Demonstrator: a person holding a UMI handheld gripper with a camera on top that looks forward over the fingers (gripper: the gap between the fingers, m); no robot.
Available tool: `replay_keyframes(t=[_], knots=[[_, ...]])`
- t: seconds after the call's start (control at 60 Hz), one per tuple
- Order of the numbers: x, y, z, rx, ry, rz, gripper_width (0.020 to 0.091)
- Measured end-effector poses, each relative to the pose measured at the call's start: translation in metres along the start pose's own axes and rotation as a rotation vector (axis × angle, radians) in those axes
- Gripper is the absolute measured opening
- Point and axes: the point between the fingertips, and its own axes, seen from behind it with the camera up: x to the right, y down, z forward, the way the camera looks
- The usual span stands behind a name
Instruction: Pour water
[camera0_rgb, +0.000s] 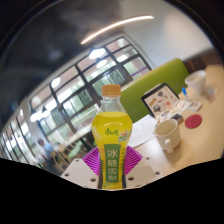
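Observation:
A plastic bottle (111, 135) with an orange cap, yellow drink and a green-yellow label stands upright between my fingers, lifted and tilted with the view. My gripper (112, 165) is shut on the bottle, its magenta pads (92, 162) pressing the label on both sides. Beyond the fingers to the right, a white cup (167, 133) stands on the white table (150, 160). A second white cup (192, 120) stands farther right.
A tablet-like screen (160, 100) leans at the back of the table before a green sofa (165, 75). A white jug (197, 84) stands at the far right. Large windows and a ceiling light fill the background.

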Motion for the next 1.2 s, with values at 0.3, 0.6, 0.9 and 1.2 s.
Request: replay_keyframes(t=[0.3, 0.6, 0.9, 1.2], knots=[[0.021, -0.038, 0.063, 0.059, -0.14, 0.947, 0.0258], [0.022, -0.044, 0.084, 0.056, -0.233, 1.472, 0.0261], [0.021, -0.053, 0.077, 0.068, -0.229, 1.507, 0.026], [-0.045, -0.19, 0.006, 0.282, -0.336, 0.189, 0.0261]])
